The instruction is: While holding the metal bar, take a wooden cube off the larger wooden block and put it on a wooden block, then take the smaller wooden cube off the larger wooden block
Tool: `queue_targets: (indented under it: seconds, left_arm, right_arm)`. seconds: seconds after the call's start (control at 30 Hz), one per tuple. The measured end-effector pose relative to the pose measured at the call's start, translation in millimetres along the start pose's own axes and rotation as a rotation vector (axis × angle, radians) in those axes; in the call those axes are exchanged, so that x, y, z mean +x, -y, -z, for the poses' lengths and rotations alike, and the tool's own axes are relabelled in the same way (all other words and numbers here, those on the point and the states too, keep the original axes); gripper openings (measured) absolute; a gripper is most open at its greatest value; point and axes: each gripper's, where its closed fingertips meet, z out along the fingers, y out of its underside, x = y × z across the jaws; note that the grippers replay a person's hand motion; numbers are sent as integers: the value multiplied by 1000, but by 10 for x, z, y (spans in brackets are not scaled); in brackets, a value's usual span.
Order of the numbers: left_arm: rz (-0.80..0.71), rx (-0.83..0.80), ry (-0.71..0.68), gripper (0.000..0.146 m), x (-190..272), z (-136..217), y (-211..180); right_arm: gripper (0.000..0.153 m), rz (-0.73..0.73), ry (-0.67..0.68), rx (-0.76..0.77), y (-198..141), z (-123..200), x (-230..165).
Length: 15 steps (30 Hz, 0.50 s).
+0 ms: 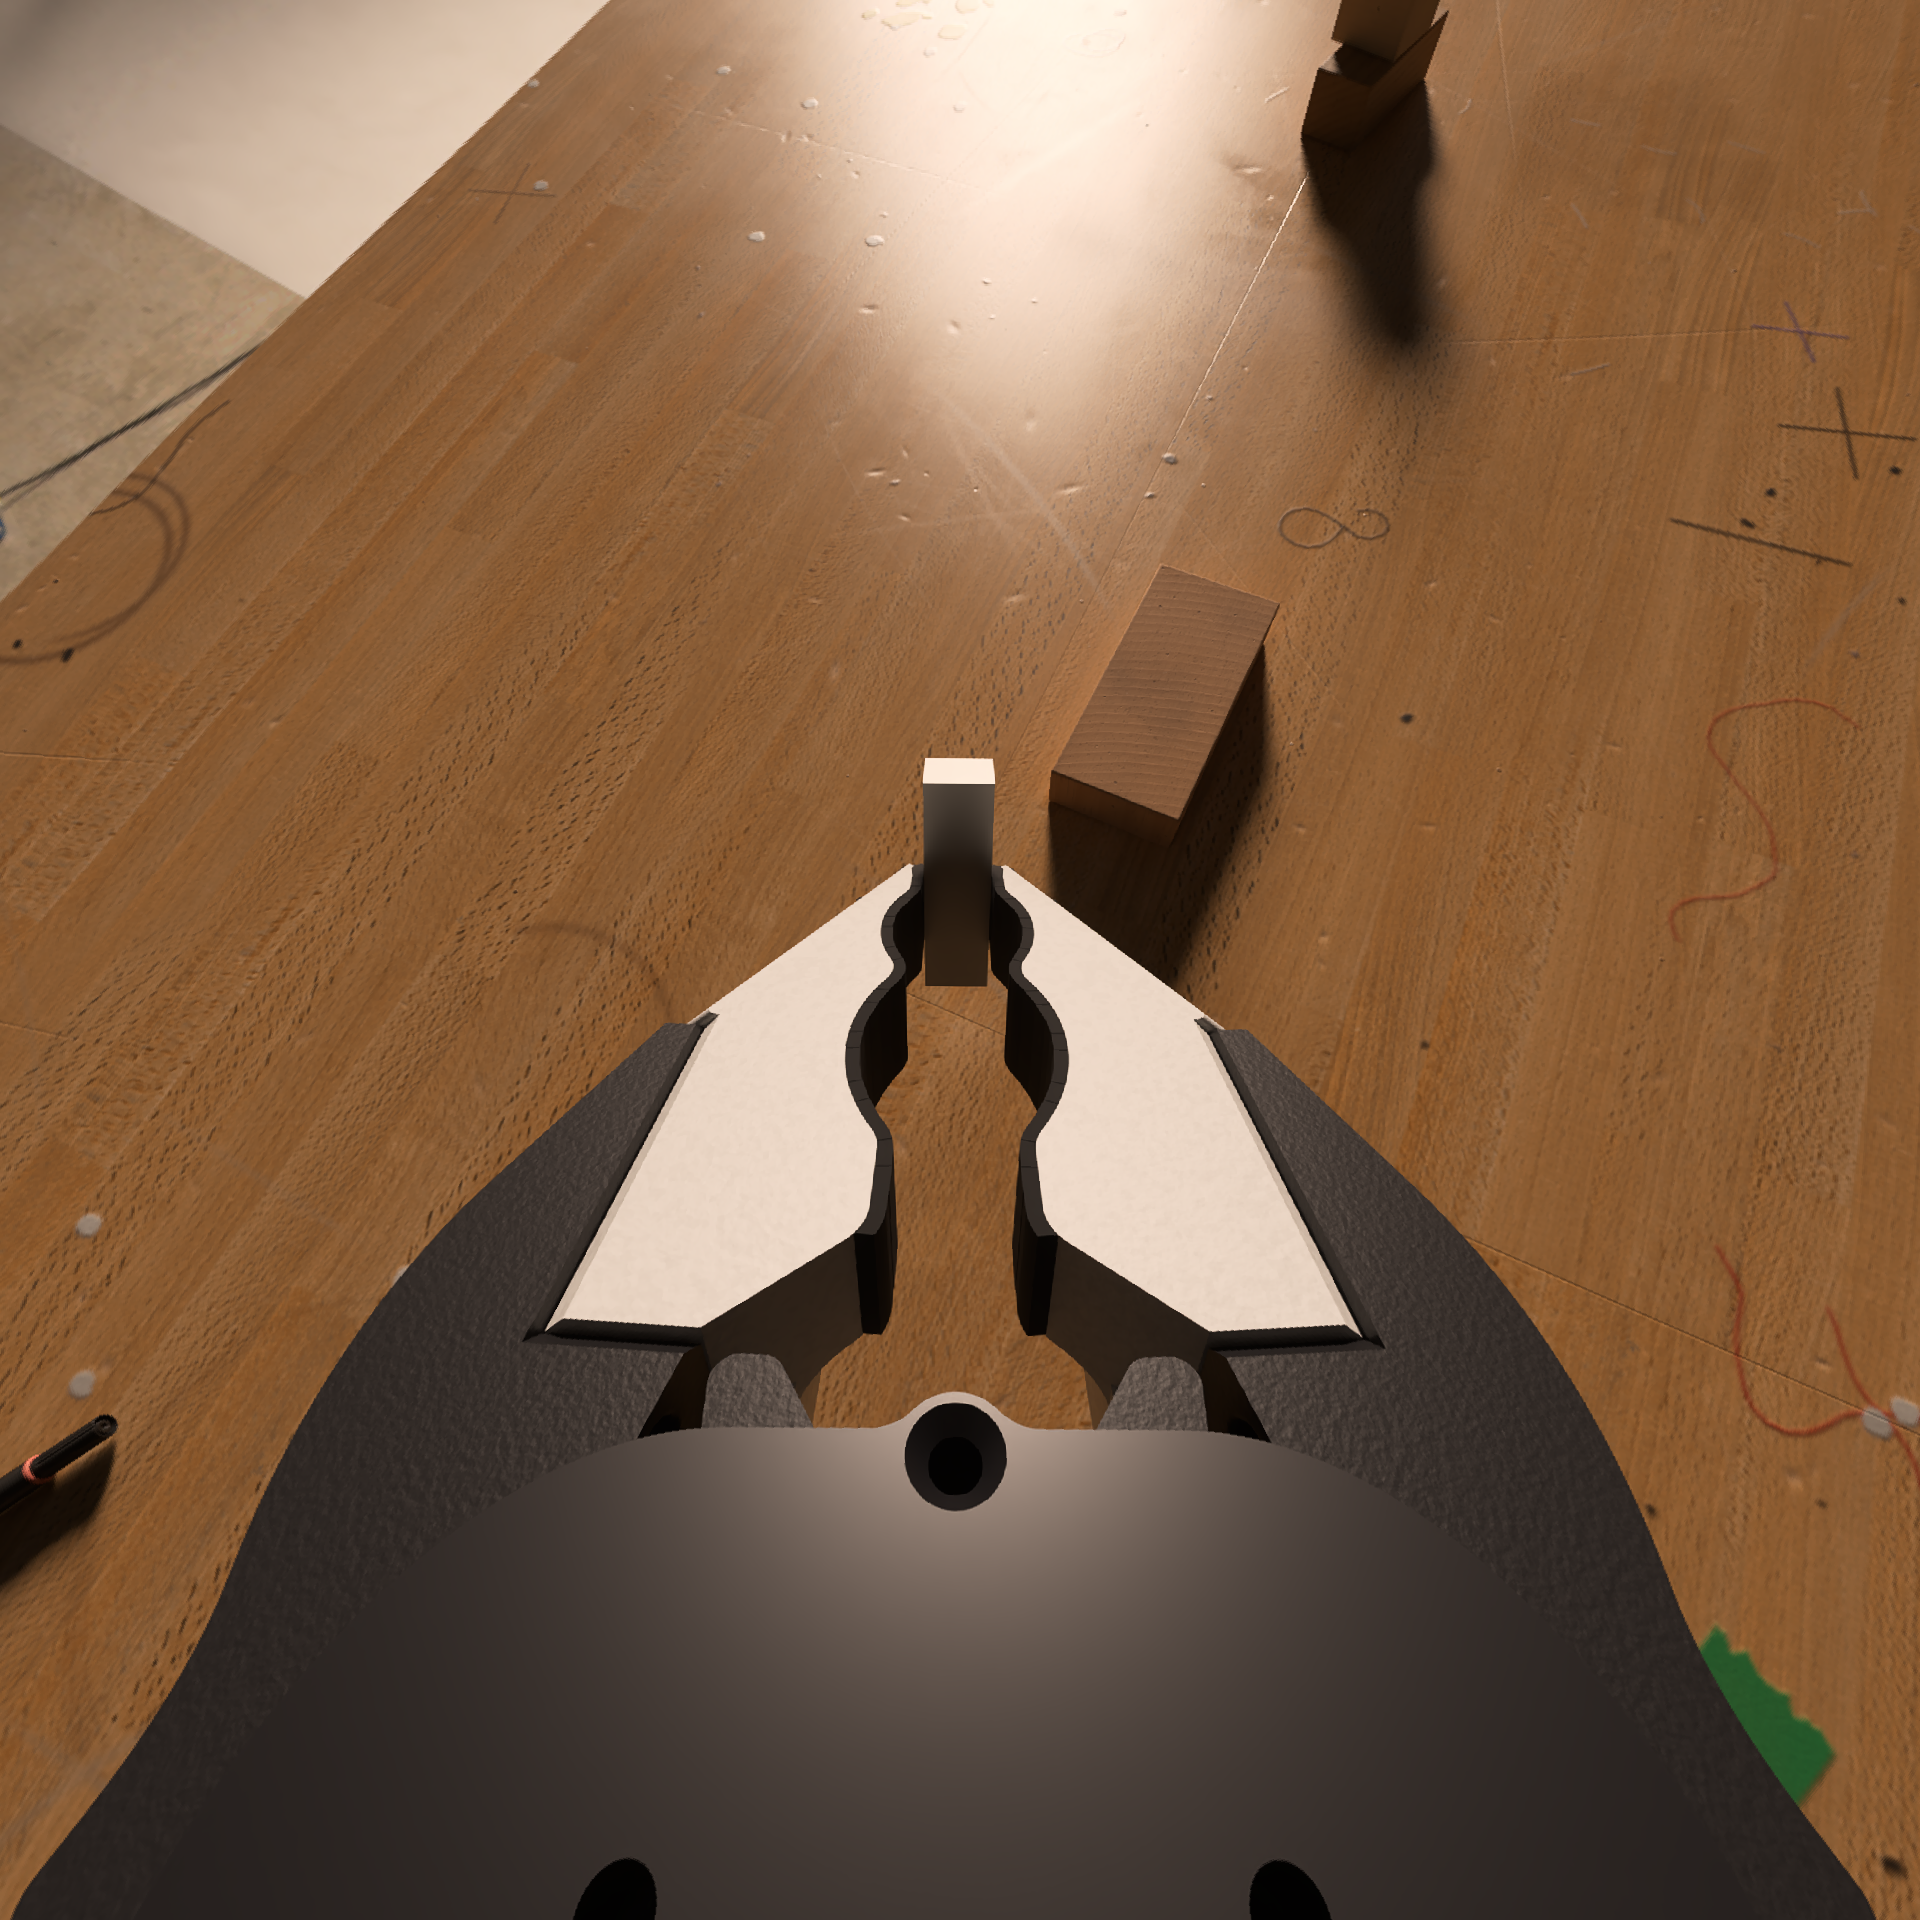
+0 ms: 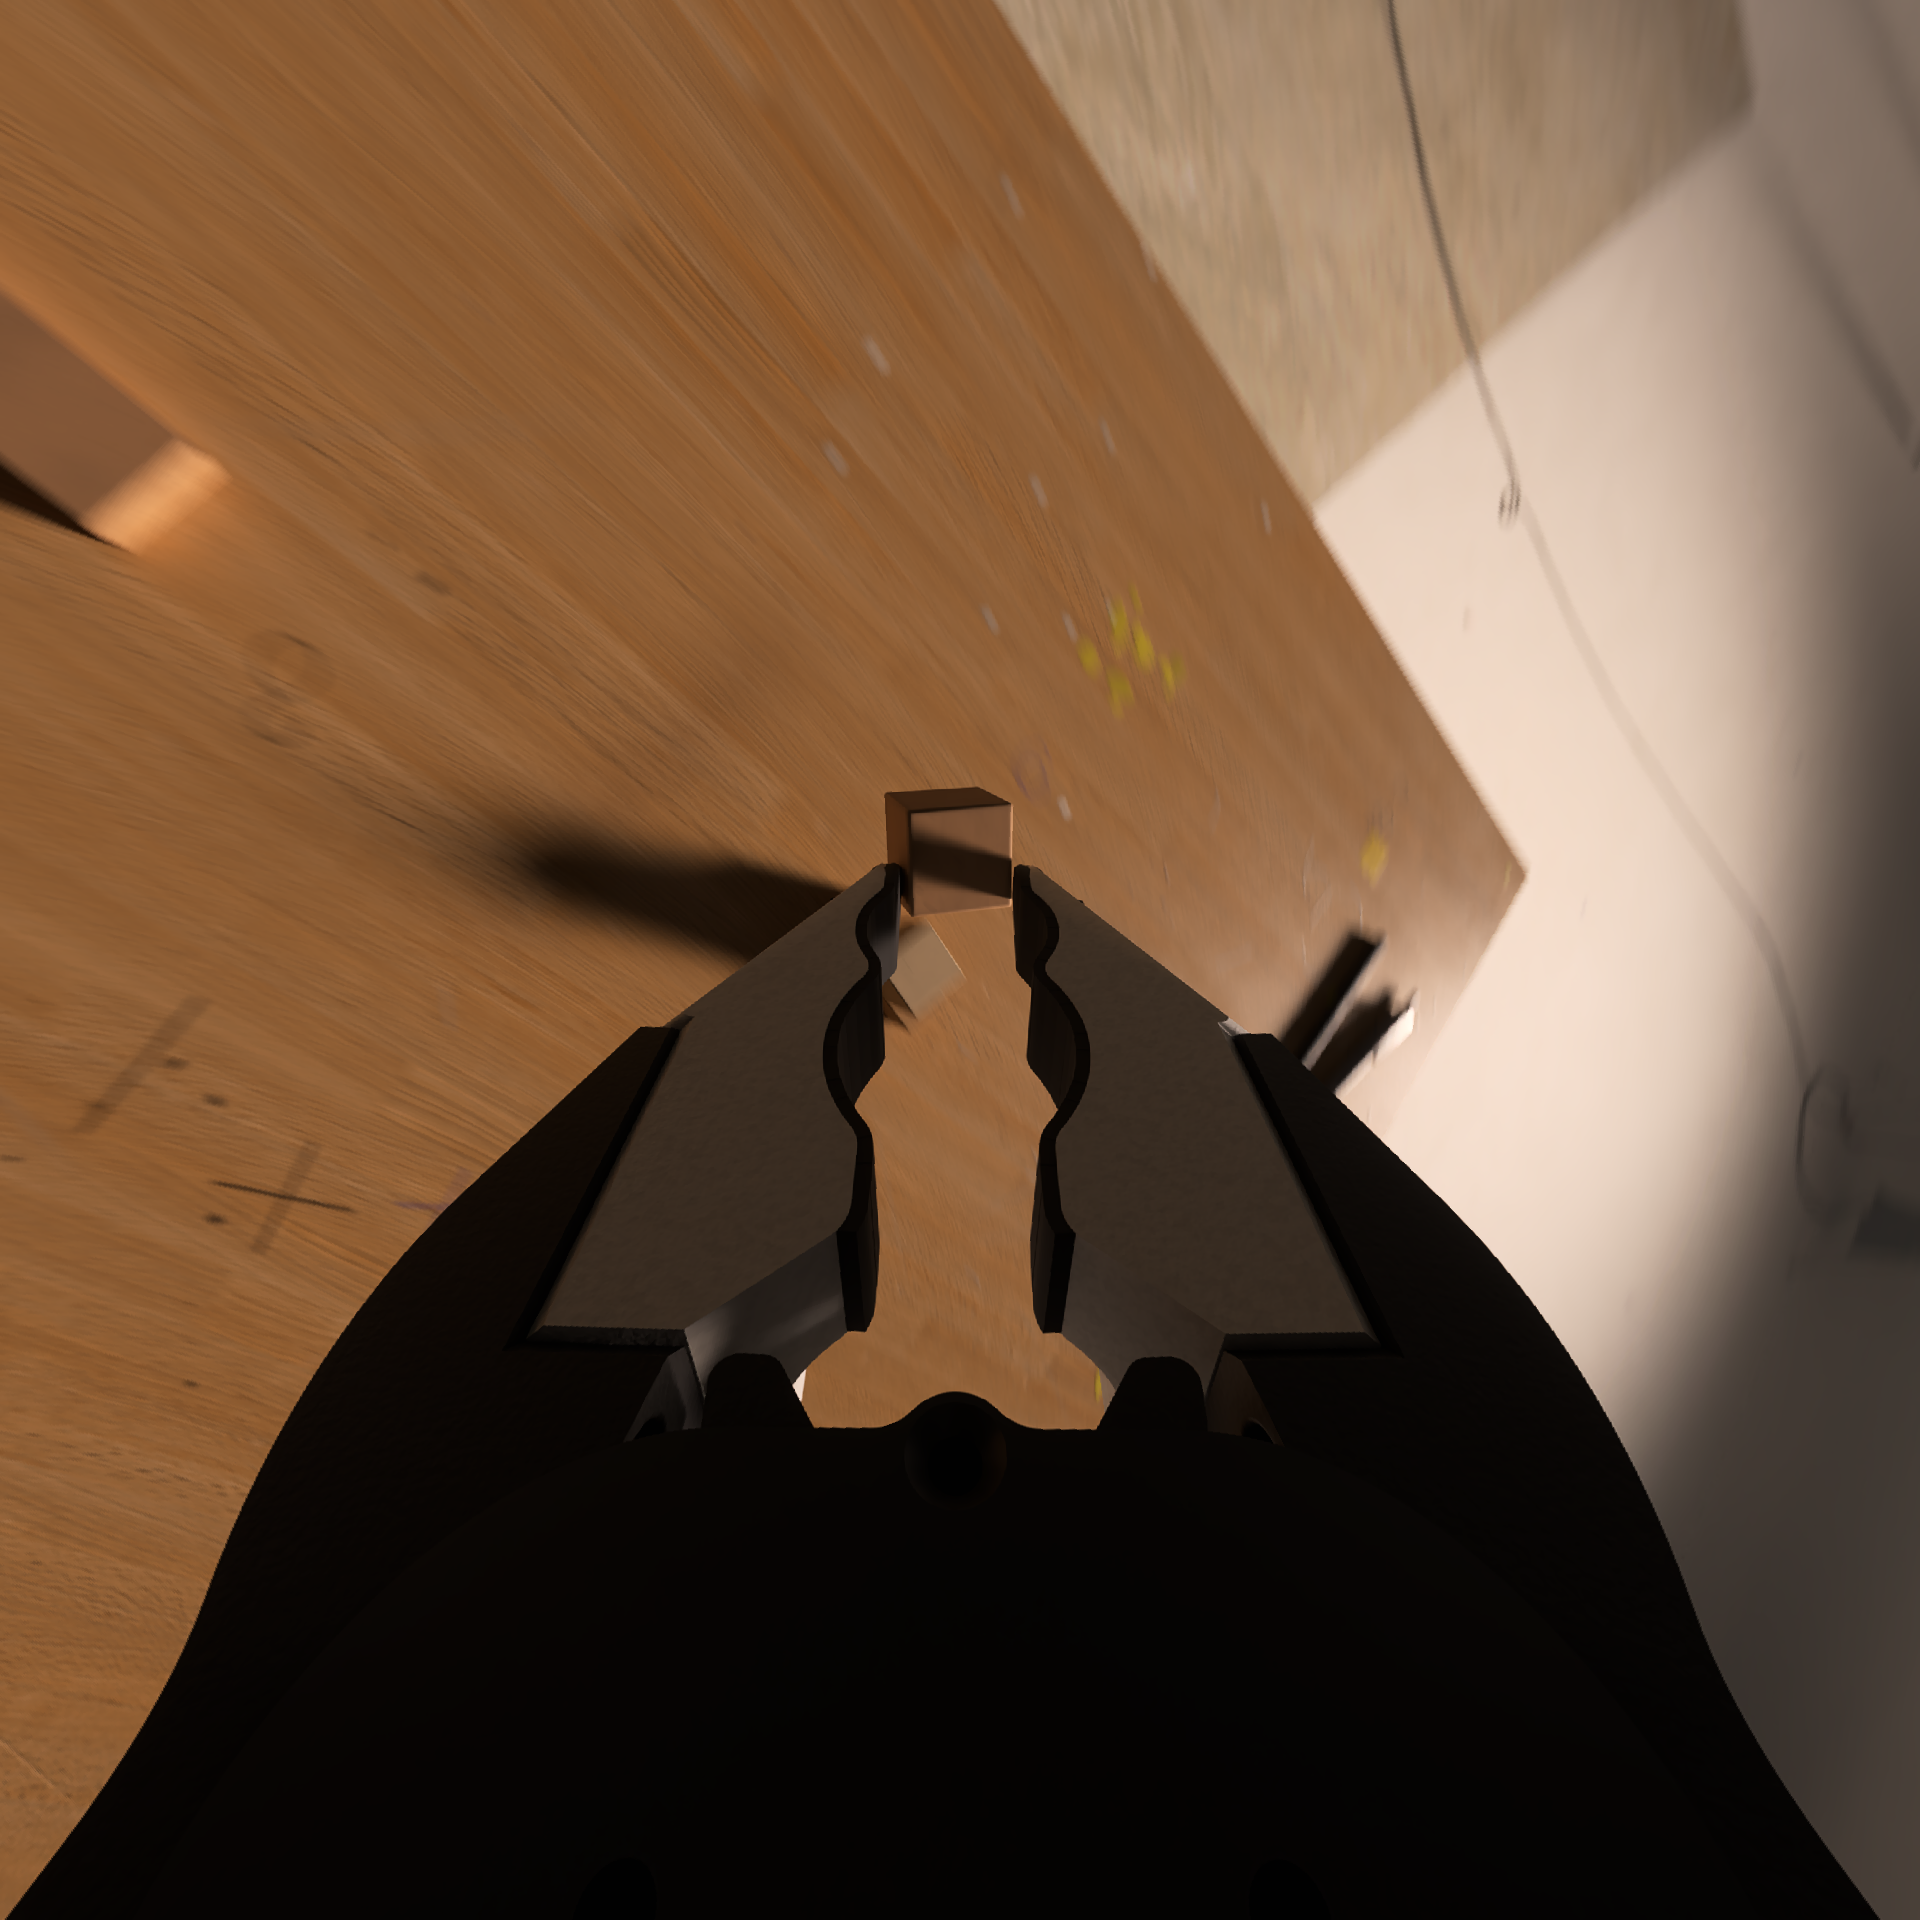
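In the left wrist view my left gripper (image 1: 956,883) is shut on the pale metal bar (image 1: 958,831), which stands upright between the fingertips above the table. A brown wooden block (image 1: 1164,707) lies flat on the table just beyond and right of it. A stack of wooden pieces (image 1: 1371,73) stands far off at the top right. In the right wrist view my right gripper (image 2: 951,883) is shut on a small wooden cube (image 2: 951,847), held above the table. A pale blocky piece (image 2: 923,977) shows below it, partly hidden by the left finger.
The wooden table (image 1: 520,727) bears pen marks and paint specks. A black pen (image 1: 52,1455) lies at the left, and a green scrap (image 1: 1766,1725) at the lower right. In the blurred right wrist view, a wooden block (image 2: 94,447) sits at the left and a dark object (image 2: 1351,997) by the table edge.
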Motion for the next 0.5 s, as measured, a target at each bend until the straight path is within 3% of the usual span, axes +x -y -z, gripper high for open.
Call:
queue_targets:
  seconds: [0.1, 0.23, 0.5]
  left_arm:
    - [-1, 0, 1, 11, -1, 0, 1]
    - [2, 1, -2, 11, -1, -2, 2]
    - [4, 3, -4, 11, -3, -6, 4]
  right_arm:
    - [21, -93, -17, -156, -559, -280, 283]
    - [21, -158, 41, -299, -1071, -733, 258]
    - [21, -242, 77, -400, -1355, -1172, 98]
